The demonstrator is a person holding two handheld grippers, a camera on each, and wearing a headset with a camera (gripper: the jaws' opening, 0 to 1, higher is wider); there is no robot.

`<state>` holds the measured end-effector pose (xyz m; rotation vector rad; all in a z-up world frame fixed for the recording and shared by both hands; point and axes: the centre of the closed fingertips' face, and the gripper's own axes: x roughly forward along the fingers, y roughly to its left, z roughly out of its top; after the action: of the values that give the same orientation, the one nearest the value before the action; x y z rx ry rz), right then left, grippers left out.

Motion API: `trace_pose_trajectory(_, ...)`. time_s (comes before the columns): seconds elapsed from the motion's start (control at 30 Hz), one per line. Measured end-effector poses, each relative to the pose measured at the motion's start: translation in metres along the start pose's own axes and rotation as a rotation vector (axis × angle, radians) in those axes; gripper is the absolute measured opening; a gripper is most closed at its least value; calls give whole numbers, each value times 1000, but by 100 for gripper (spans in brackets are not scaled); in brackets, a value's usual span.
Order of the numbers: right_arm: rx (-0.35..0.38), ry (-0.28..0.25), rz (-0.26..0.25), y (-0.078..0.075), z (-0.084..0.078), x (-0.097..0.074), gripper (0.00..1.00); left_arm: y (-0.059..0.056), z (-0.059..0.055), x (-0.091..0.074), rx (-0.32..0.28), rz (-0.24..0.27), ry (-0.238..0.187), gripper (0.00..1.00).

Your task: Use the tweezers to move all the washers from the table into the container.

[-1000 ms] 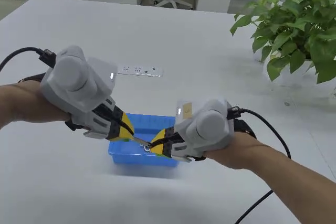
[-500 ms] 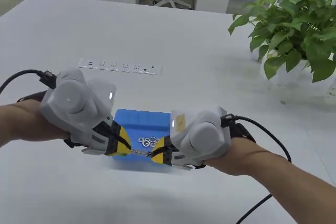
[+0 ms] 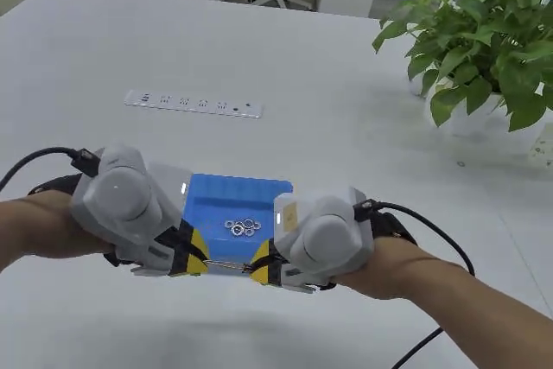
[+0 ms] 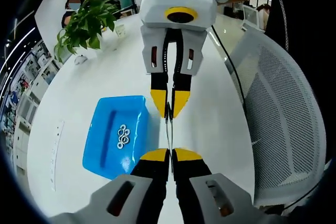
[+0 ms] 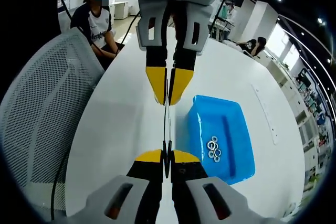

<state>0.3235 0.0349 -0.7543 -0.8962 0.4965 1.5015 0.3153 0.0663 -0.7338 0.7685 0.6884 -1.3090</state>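
Plainly, in the head view my left gripper [image 3: 197,258] and right gripper [image 3: 261,270] meet tip to tip. Each is clamped on one end of the tweezers [image 3: 229,264], just before the blue container [image 3: 233,186] where the washers [image 3: 242,227] lie clustered. I judge the tweezers light, springy and slick, best pinched across both arms near the middle.

In the left gripper view the tweezers [image 4: 169,129] run as a thin line between both closed pairs of jaws, far sharper than the faint line seen from above. A mesh chair [image 4: 278,103] stands alongside.

In the right gripper view it is the same line [image 5: 167,124], with the washers [image 5: 213,149] countable in the container [image 5: 233,124].
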Motion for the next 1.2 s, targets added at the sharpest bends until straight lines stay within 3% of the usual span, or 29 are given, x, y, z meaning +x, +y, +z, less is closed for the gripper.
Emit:
trace_pose_trajectory(0.47,15,27,25,18,-9,19,5,-15,-25,23,-7,-45,59,6)
trace_pose_trajectory(0.73,39,32,27,22,-16,28,5,-16,-32,30,-34,-56,57,6)
trace_pose_trajectory(0.97,52,43,52,32,-21,36,6,-25,-39,38,-59,-85,57,6)
trace_pose_trajectory(1.2,66,51,46,31,-25,39,7,-22,-41,44,-76,-82,49,6)
